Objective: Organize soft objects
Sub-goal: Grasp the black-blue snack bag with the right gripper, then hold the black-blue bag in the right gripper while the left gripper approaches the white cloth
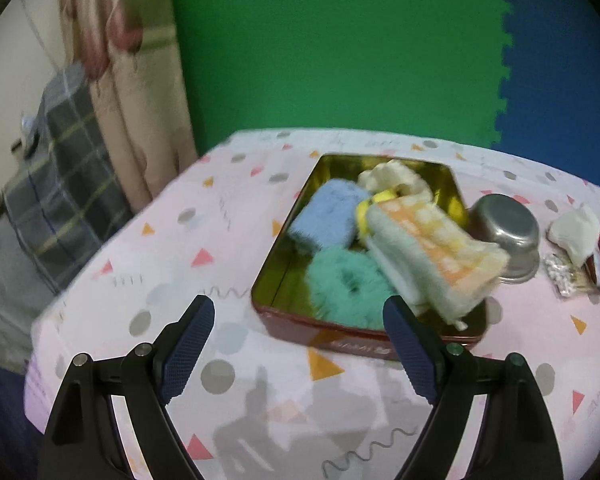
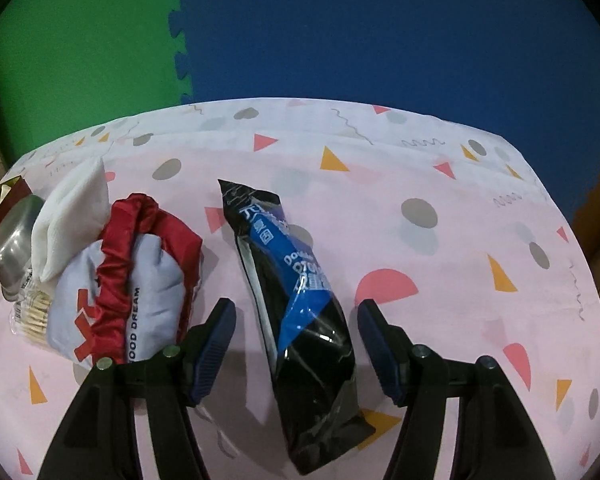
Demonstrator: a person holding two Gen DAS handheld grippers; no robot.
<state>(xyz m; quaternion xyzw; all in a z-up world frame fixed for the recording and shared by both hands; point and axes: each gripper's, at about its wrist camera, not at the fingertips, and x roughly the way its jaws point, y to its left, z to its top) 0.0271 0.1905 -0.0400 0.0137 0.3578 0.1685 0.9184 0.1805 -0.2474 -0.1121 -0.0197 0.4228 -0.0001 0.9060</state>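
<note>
Right tool astride black packet, jaws apart, tablecloth bare rightward

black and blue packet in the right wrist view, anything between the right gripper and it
Nothing visible stands in the way. The black and blue packet lies on the patterned tablecloth, already between the open fingers of the right gripper, with gaps on both sides. The red and grey cloth bundle sits off to the left, clear of it.
</note>
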